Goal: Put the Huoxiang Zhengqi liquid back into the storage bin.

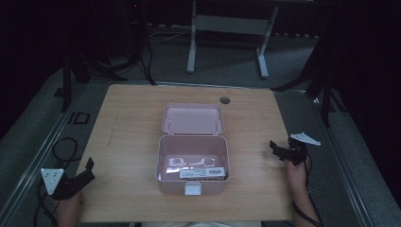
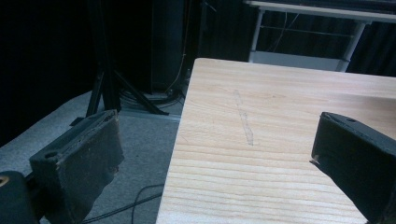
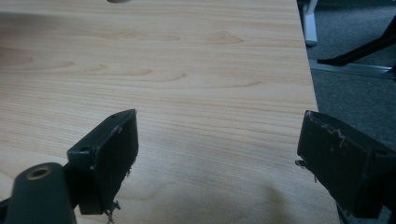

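High view: pale wooden worktop (image 1: pixel 127 123) under dim light, with a pink box (image 1: pixel 192 165) lying between the two pairs of tongs, lid (image 1: pixel 192 118) thrown back flat on the far side. Inside the box, a printed white label strip (image 1: pixel 202 172) toward the near wall and two whitish pieces (image 1: pixel 189 162) behind it, too small to identify. White latch (image 1: pixel 193 189) on the near wall. Left tongs (image 1: pixel 87 169) held at the near left corner of the worktop, well apart from the box, spread and empty, a grey three-cornered plate (image 1: pixel 51 178) on top and a hand (image 1: pixel 70 210) behind. Right tongs (image 1: pixel 275 150) held near the right edge, pointed toward the box, spread as well, with a similar plate (image 1: pixel 305 138) above and a hand (image 1: pixel 296 176) gripping from below. Small round hole (image 1: pixel 224 100) in the worktop beyond the lid. White-legged frame (image 1: pixel 227 33) on the floor farther off.

Left gripper view: left tongs (image 2: pixel 217 154) spread wide, nothing between the jaws; worktop edge running up between them, a faint pale streak (image 2: pixel 243 119) on the wood ahead, grey floor (image 2: pixel 140 140) and a black tripod (image 2: pixel 105 79) off to the left jaw's side.

Right gripper view: right tongs (image 3: pixel 217 149) spread wide over bare wood grain, empty; worktop edge by the right jaw, grey floor (image 3: pixel 355 93) beyond.
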The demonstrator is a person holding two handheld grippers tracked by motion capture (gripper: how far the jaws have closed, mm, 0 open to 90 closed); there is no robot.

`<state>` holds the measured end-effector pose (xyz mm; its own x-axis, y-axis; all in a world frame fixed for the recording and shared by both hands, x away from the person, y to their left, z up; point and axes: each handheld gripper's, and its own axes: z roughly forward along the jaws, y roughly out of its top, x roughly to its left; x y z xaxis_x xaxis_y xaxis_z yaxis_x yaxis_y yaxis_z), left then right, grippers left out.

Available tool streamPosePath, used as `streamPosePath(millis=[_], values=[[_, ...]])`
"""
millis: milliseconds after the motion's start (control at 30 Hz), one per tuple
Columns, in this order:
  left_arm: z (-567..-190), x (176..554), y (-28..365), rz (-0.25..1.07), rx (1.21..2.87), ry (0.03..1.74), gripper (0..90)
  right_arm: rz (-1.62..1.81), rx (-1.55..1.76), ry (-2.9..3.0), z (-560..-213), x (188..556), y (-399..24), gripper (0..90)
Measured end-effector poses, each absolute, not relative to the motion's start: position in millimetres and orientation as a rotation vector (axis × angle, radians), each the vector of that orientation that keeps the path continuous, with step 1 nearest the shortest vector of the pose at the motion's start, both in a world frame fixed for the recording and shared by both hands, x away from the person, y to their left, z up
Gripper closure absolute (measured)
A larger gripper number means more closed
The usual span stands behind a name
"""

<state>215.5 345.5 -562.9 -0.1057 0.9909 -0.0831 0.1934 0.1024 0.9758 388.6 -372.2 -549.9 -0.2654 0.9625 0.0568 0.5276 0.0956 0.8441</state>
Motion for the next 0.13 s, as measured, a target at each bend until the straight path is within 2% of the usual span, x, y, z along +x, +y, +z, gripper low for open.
streamPosePath(millis=[133], values=[[-562.9,215.4,345.8,1.108,1.231,1.473,2.1,1.1,1.467,1.84,-548.5,387.9,-375.4,12.6]])
